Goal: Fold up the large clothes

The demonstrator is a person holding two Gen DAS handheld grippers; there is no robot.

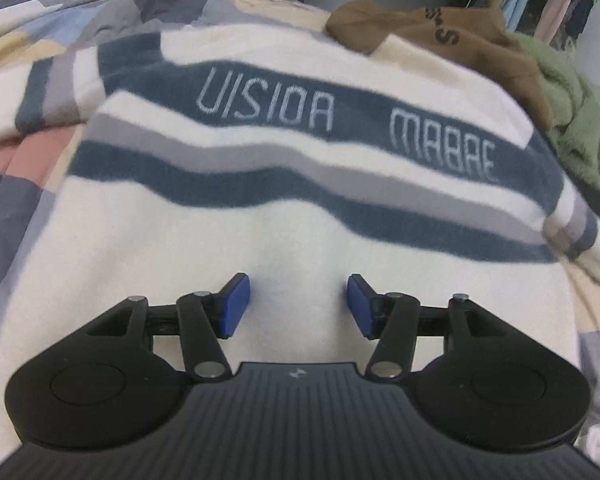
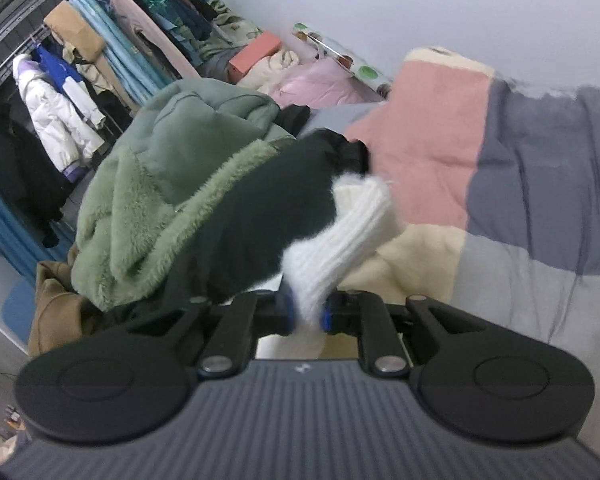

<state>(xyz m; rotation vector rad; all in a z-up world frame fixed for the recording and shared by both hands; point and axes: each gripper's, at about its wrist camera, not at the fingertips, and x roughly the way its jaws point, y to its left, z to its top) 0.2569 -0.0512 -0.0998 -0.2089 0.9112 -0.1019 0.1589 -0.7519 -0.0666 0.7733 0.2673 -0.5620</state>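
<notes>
Sweater (image 1: pixel 260 208) lies spread flat on the bed (image 1: pixel 16 184), not yet folded, with the left gripper (image 1: pixel 298 304) fingers released above its hem while the right gripper (image 2: pixel 308 314) fingers clench its white ribbed cuff (image 2: pixel 339 232).

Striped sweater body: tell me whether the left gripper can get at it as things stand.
Probably yes. The left gripper has its jaws apart with nothing between them, directly over the flat white part of the striped sweater, and nothing lies in the way.
</notes>
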